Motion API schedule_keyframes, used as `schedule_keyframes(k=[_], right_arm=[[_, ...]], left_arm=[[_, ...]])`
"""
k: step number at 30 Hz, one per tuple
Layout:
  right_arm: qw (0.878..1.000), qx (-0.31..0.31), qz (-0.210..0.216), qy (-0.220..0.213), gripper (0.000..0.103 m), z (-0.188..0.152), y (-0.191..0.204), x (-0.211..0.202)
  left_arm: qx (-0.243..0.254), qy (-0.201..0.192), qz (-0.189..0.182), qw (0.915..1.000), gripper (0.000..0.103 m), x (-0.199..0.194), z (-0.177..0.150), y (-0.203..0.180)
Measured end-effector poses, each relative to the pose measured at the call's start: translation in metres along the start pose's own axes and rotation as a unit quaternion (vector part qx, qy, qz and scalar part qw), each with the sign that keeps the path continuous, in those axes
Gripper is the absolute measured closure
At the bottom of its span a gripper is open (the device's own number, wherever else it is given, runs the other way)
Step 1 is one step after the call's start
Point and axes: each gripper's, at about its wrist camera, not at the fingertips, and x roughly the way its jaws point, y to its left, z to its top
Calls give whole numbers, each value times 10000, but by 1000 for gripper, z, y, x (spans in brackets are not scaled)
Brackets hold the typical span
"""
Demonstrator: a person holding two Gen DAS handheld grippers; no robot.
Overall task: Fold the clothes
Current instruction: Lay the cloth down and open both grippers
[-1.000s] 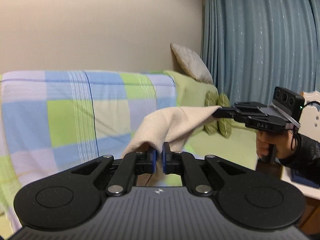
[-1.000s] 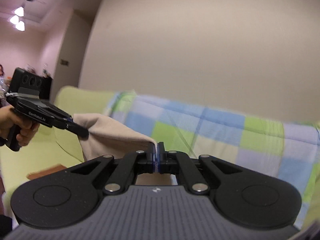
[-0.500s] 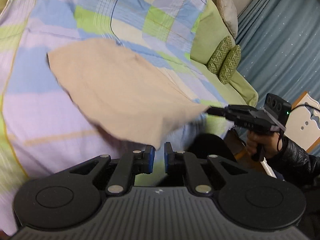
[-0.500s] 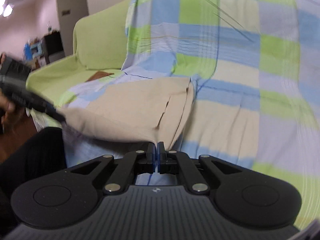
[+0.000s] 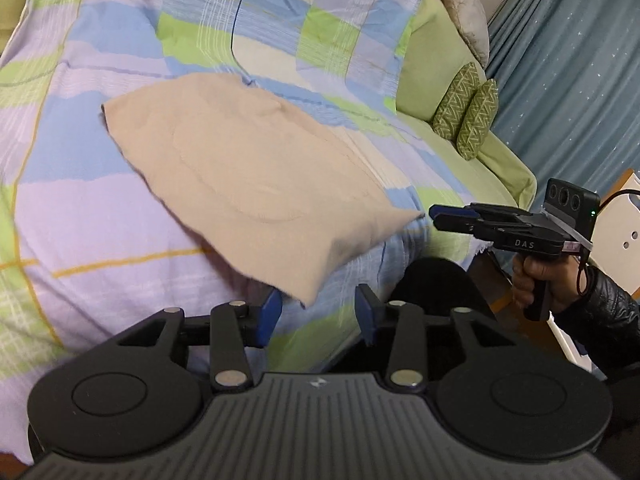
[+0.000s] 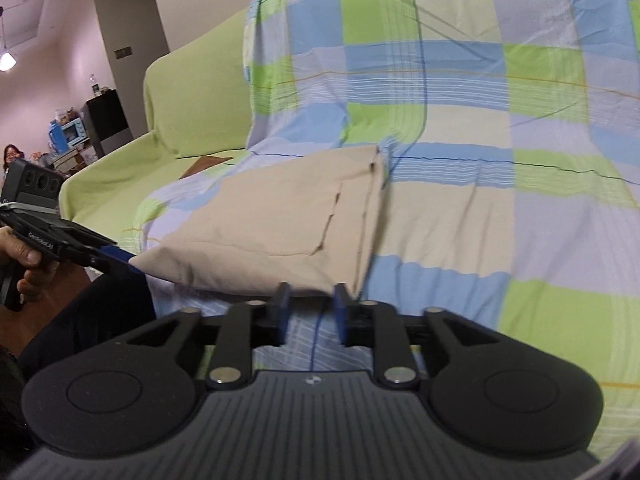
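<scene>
So my left gripper (image 5: 318, 312) had its jaws spread wide apart, blue pads (image 5: 270, 316) showing on both sides, with nothing between them. The near corner of the beige cloth (image 5: 248, 176) hung just in front of the gap, not pinched by anything as far as I could see. From the right wrist view the left gripper (image 6: 120, 258) pointed at the cloth's left corner, its blue tip right at the fabric edge; couldn't tell if it was touching.

My right gripper (image 6: 309, 308) was parted too, a narrower gap than the left, and empty. The cloth's (image 6: 280, 216) front edge sat just beyond its fingertips. In the left wrist view that same right gripper (image 5: 438, 216) sat just beside the cloth's right corner, apart from it, held in my right hand (image 5: 538, 280).

The cloth itself lay spread out on the checked blanket (image 5: 100, 60), a blue, green and lilac one draped over a light green sofa (image 6: 188, 96). There was a seam or folded layer visible along its right side in the right wrist view. Further out, two green patterned cushions (image 5: 466, 110) leaned at the sofa's end, a grey pillow (image 5: 466, 12) above them, and blue curtains (image 5: 572, 80) behind.
</scene>
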Motion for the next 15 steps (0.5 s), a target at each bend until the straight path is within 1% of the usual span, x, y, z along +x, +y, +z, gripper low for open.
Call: schedule_keyframes(k=[2,4,6,9,12,15], right_arm=[[9999,158,22,-33,81,4,-4,4],[9999,73,34,-79,78,18,-7,8],[9999,-38,50,-128,77,34,-13,12],[9996,-199,65,-178,77,61,-24,26],[9980,-585,217,-73,77,96,-35,63],[9952,-845,463,179,77,127,-44,113]], left_arm=[[-3,-57,-16,10000,57,-3,4,6],[69,-138,38,9999,57,-12,17,17],[85,-236,211,9995,56,-21,30,32],[58,-329,583,9977,56,-28,48,56],[124,-384,941,9947,56,-18,76,85],[316,-344,1087,9930,56,2,100,100]])
